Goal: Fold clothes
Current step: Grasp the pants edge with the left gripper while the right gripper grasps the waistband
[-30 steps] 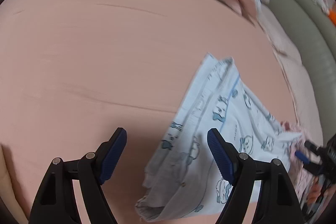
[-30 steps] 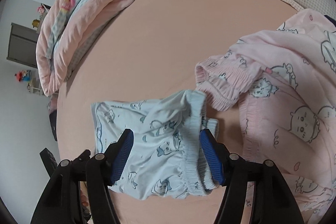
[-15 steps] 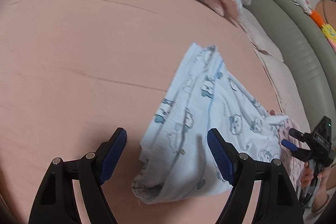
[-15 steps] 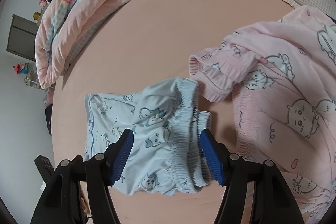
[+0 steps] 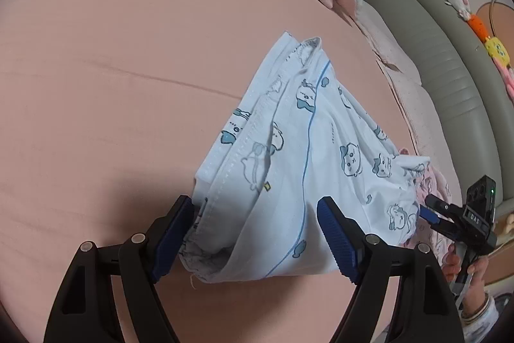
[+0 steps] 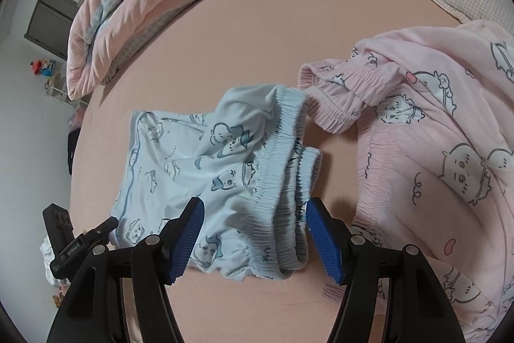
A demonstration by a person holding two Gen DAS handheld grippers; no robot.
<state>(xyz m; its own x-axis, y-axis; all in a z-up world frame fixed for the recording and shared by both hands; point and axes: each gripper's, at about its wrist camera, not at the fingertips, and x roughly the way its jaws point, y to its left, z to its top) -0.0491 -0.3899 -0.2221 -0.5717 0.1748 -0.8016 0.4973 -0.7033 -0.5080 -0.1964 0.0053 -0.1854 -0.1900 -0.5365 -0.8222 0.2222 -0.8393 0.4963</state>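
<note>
Left wrist view: the left gripper (image 5: 255, 233), jaws apart, straddles the hem end of the pale-blue cartoon-print cotton shorts (image 5: 308, 150) lying on the pink bedsheet (image 5: 112, 85), their length running toward the far right gripper (image 5: 432, 211).

Right wrist view: the right gripper (image 6: 253, 238), likewise open, straddles their gathered waistband (image 6: 282, 182).

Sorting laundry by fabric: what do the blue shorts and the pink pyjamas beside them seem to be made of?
Blue shorts: likely thin woven cotton, matte; crisp creases, stitched hems, gathered elastic waistband. Pink pyjamas: look softer and thicker, perhaps a cotton knit; rounder folds, matte, with an elastic waistband too.
</note>
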